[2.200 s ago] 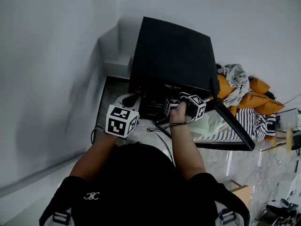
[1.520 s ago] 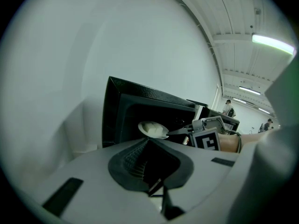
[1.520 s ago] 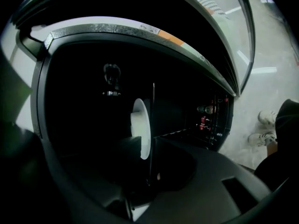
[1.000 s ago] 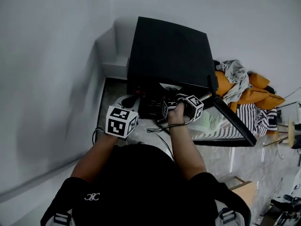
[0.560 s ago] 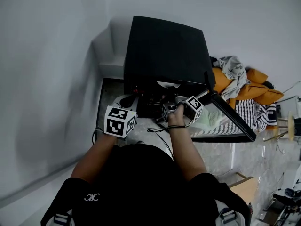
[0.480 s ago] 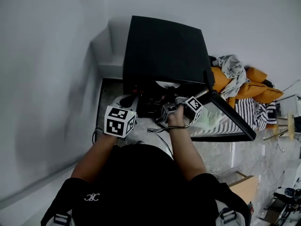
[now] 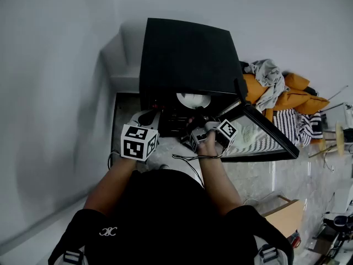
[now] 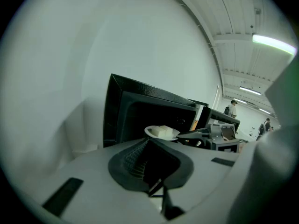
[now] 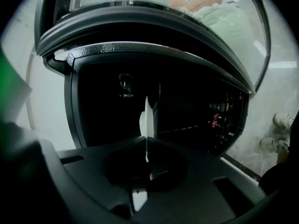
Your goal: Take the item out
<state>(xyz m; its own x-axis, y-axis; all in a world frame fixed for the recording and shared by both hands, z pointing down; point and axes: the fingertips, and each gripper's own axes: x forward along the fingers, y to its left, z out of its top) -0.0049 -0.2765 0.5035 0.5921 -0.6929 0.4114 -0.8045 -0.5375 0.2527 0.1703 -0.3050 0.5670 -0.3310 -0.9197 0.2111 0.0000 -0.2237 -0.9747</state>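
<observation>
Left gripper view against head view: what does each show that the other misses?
Left gripper view only: pale food blocks on the white plate. Head view only: the clothes pile beside the microwave, and the person's arms. Both: the black microwave with its door open, the plate at its mouth, the right gripper shut on its rim.

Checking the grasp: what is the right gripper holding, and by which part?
The right gripper pinches the white plate by its near rim, jaws closed on the edge.
</observation>
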